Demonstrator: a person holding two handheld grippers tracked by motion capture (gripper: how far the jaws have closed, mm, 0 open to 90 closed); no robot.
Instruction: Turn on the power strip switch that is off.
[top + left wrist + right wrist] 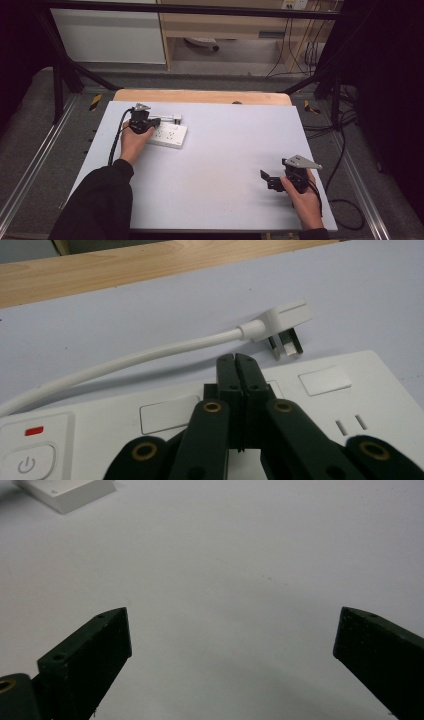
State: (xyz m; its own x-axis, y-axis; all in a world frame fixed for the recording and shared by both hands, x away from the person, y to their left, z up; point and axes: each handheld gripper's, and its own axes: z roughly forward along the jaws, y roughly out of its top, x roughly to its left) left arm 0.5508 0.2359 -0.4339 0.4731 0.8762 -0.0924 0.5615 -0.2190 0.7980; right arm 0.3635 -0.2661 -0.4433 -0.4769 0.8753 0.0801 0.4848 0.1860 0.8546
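A white power strip (170, 135) lies at the far left of the pale board (225, 150). In the left gripper view the power strip (320, 405) shows a round power button (27, 462) and a red indicator (34, 430). Its white plug (286, 320) lies loose on the board just beyond it, prongs towards the strip, with the white cable (125, 362) curving away. My left gripper (156, 122) hovers over the strip, and in its own view the left gripper (235, 359) has its jaws pressed together with nothing between them. My right gripper (266, 180) rests at the near right; in the right gripper view it (231, 612) stands wide open over bare board.
The board sits on a wooden table (200, 96) whose far edge shows behind it. A corner of the power strip (65, 492) appears far off in the right gripper view. Black frame bars and floor cables (345, 150) surround the table.
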